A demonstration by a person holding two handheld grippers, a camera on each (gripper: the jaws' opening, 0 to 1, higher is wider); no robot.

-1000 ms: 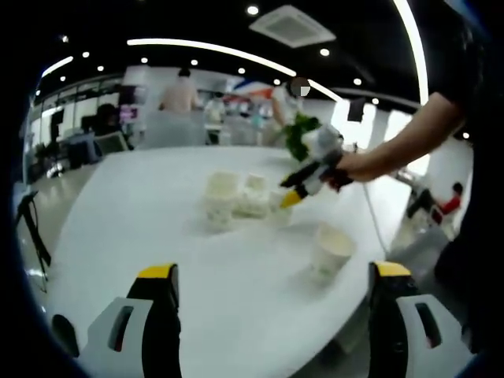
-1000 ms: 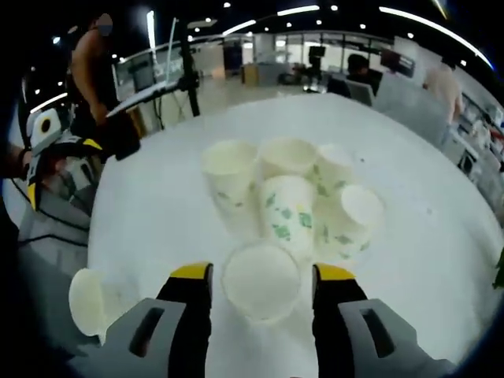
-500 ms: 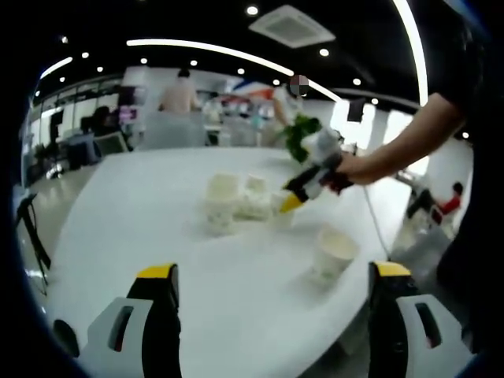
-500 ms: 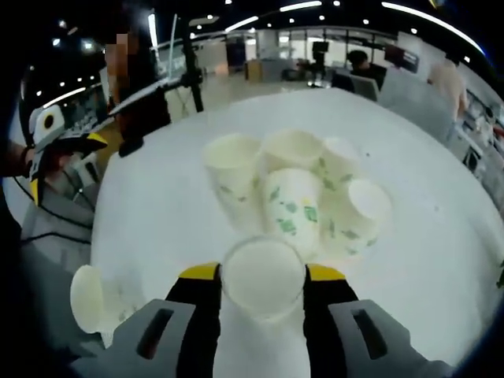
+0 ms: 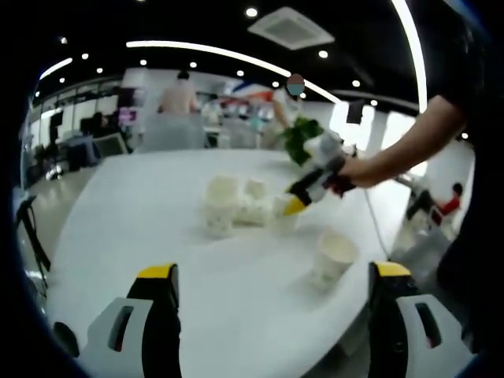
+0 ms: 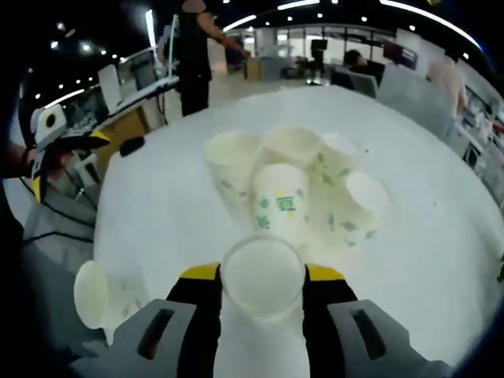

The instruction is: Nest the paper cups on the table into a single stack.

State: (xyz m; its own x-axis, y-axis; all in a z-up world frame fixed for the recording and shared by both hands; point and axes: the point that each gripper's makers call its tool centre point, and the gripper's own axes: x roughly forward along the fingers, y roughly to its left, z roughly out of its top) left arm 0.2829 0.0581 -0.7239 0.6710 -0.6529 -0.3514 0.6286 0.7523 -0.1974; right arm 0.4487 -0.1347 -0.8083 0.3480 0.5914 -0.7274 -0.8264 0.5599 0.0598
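now the right gripper (image 6: 262,272) is clamped on a paper cup (image 6: 262,277), its jaws having closed in from either side over the last second. ahead on the tabletop (image 6: 429,260) sits the cup cluster (image 6: 295,189); nesting can likely begin. the left gripper (image 5: 272,272) hangs apart, a lone cup (image 5: 334,253) near it.

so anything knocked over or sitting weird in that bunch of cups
Yes. In the right gripper view one cup at the right of the cluster lies tipped, mouth facing the camera, while its neighbours stand upright. A lone cup sits apart near the table edge. The right gripper clamps another cup.
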